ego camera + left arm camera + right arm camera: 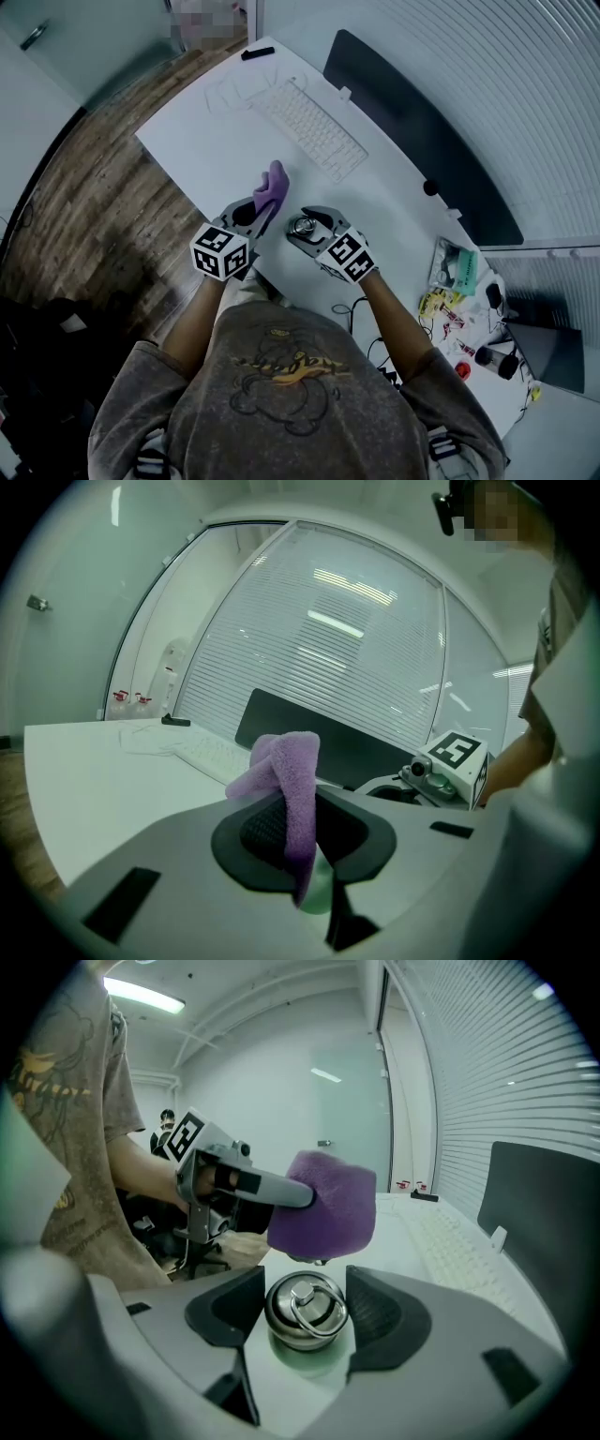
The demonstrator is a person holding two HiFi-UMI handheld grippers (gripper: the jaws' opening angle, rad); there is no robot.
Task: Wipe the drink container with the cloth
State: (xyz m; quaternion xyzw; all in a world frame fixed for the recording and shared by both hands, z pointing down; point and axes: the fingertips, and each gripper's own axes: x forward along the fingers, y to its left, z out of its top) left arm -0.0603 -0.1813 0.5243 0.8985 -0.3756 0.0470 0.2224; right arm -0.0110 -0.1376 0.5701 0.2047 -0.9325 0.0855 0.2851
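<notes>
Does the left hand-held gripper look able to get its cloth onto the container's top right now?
Probably yes. The left hand-held gripper holds the purple cloth right beside the drink container, whose top shows bare between the right hand-held gripper jaws; nothing lies between.

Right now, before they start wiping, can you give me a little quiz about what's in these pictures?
1. True or false: the purple cloth is lying loose, with nothing holding it.
2. What is the right hand-held gripper clamped on? A) a cup B) the metal bottle C) a spoon
3. Fill in the blank: on top of the bottle sits a metal ____.

Key
1. False. The left hand-held gripper pinches it, and it hangs between the jaws.
2. B
3. ring
</notes>
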